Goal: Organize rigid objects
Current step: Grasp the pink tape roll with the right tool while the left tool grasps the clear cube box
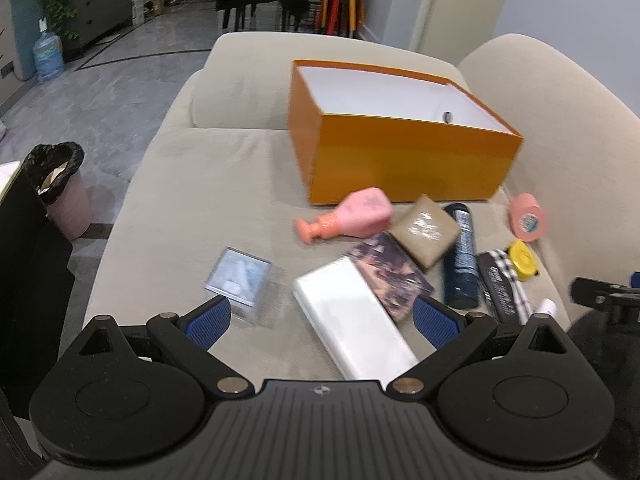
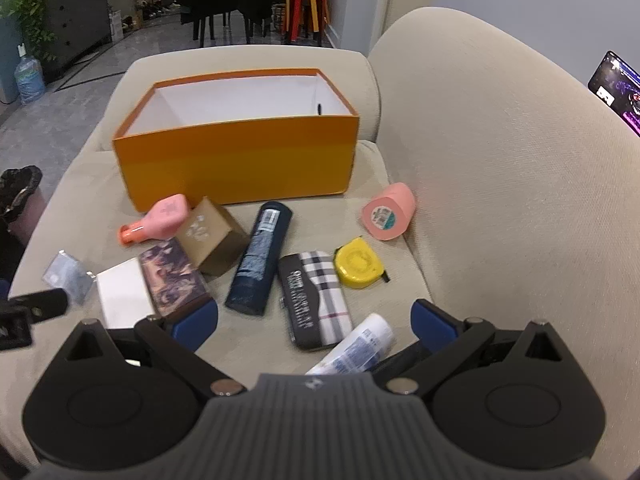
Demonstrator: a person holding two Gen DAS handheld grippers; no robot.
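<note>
Between my left gripper's [image 1: 322, 322] spread fingers lies the white box [image 1: 354, 320], its long axis running forward-left from the right pad. My right gripper [image 2: 314, 322], also spread and empty, hovers farther off. The orange box [image 1: 400, 160] sits ahead.

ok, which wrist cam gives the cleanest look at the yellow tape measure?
Right wrist. The yellow tape measure lies whole and unobstructed on the sofa cushion, beside the plaid case. In the left wrist view it sits near the right edge, smaller, distorted and partly hidden behind that case.
</note>
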